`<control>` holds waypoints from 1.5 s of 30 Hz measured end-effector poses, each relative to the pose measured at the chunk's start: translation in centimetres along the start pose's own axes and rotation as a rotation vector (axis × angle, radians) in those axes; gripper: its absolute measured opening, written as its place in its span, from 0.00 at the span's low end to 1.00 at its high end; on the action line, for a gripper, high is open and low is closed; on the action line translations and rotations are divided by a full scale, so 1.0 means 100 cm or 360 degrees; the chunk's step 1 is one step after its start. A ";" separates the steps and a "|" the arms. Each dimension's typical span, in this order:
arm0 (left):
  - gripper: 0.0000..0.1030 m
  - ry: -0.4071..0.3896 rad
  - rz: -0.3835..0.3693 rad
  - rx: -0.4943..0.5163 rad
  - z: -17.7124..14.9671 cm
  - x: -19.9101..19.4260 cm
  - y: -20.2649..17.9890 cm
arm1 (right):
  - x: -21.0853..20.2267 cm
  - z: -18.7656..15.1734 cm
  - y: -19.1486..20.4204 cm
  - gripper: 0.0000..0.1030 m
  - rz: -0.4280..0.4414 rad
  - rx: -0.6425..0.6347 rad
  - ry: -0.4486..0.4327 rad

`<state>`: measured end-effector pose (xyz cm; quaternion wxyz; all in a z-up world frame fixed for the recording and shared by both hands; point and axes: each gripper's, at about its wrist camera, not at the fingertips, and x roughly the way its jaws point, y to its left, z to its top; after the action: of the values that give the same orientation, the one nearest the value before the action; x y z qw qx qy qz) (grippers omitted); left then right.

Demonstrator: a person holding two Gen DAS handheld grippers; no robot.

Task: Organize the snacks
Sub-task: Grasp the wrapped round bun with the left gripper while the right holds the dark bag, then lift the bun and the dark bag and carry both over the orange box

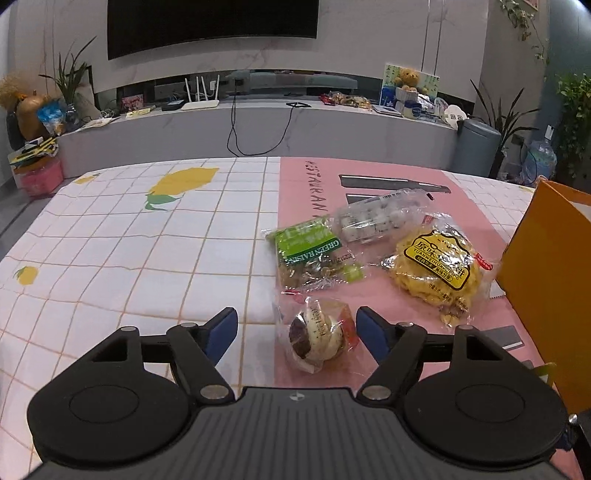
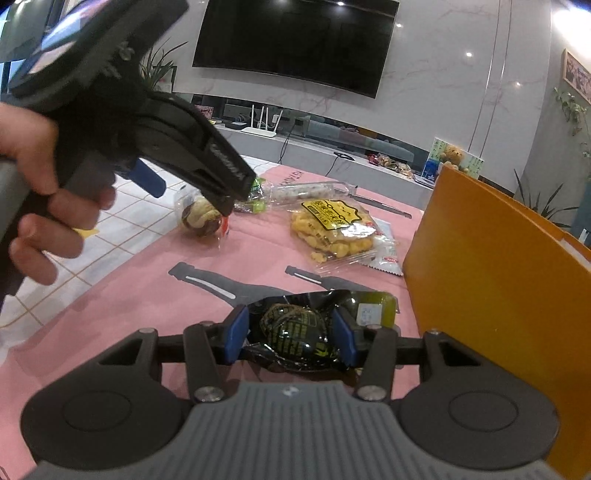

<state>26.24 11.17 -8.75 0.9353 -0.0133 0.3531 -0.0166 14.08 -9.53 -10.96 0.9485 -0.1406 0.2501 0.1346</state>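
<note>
Living-room setup: big dark TV [image 1: 212, 26] on a marble wall, long grey ledge w/ a white router [image 1: 201, 99] under it, and in front a table w/ a white grid cloth [image 1: 110, 251] and a pink mat [image 1: 306, 192].

Left gripper [image 1: 296, 330] hangs over the table, blue pads wide apart, nothing pinched. Right between them, a bit ahead and touching neither pad, lies the round bun in clear wrap [image 1: 317, 341]. Just beyond that, the green raisin bag [image 1: 314, 258]; further out and to the right of the claw, a clear pack of white pieces [image 1: 376, 218], its end resting over the raisin bag. Off the right pad's side sits the yellow cracker bag [image 1: 436, 269], and past it the orange box [image 1: 550, 273] walls off that edge.

Right gripper [image 2: 291, 338] is clamped on a dark-wrapped snack [image 2: 295, 332] (black film, yellow print, a green end poking out past the right pad), pads pressing both sides. The orange box wall stands close on its right. Ahead-left, the other claw and the hand [image 2: 40, 192] holding it block part of the view, covering most of the raisin bag. Cracker bag lies straight ahead, well apart.
</note>
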 end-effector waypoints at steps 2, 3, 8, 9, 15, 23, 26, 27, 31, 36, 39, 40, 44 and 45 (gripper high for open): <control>0.83 0.0030 0.0019 -0.0006 0.001 0.005 0.000 | 0.000 0.000 0.001 0.48 -0.0005 -0.0007 -0.0001; 0.83 0.0045 0.0009 -0.0027 0.001 0.008 0.002 | 0.000 -0.001 0.001 0.48 -0.0007 -0.0009 -0.0002; 0.50 0.0095 -0.0188 -0.0194 0.002 0.013 0.019 | -0.001 -0.001 0.002 0.48 -0.0005 -0.0004 -0.0002; 0.49 0.0093 -0.0222 -0.0214 0.002 0.011 0.021 | -0.001 -0.001 0.002 0.48 -0.0006 -0.0005 -0.0003; 0.46 -0.0005 -0.0154 -0.0085 -0.005 -0.004 0.012 | -0.001 -0.001 0.000 0.48 -0.0002 -0.0007 -0.0003; 0.46 -0.0031 -0.0121 0.0014 -0.010 -0.038 -0.002 | -0.004 -0.002 -0.001 0.47 0.0014 -0.0011 -0.0024; 0.46 -0.0056 -0.0108 0.0012 -0.006 -0.058 -0.006 | -0.008 -0.006 0.003 0.47 0.0023 -0.0068 -0.0044; 0.46 -0.0062 -0.0109 0.0007 -0.005 -0.063 -0.007 | -0.010 -0.006 0.003 0.47 0.0029 -0.0074 -0.0044; 0.46 -0.0135 -0.0089 0.0040 0.000 -0.088 -0.015 | -0.021 -0.003 -0.001 0.45 0.0045 -0.0026 -0.0090; 0.46 -0.0191 -0.0026 0.0087 -0.004 -0.109 -0.024 | -0.035 0.006 -0.008 0.36 0.0101 0.0050 -0.0092; 0.46 -0.0133 -0.0062 -0.0021 -0.007 -0.110 -0.020 | -0.036 0.002 -0.005 0.35 0.0132 0.0002 -0.0057; 0.46 -0.0111 -0.0072 -0.0060 -0.009 -0.109 -0.017 | -0.036 -0.001 -0.005 0.35 0.0147 0.0012 -0.0043; 0.46 -0.0019 -0.0103 -0.0231 -0.014 -0.104 0.002 | -0.037 -0.010 -0.008 0.35 0.0235 0.0038 -0.0035; 0.46 -0.0001 -0.0117 -0.0266 -0.015 -0.102 0.007 | -0.037 -0.011 -0.008 0.36 0.0254 0.0025 -0.0032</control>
<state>17.64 12.24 -3.15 0.9298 -0.1042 0.3524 -0.0213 10.81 -11.35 -9.78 0.9382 -0.1115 0.2519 0.2094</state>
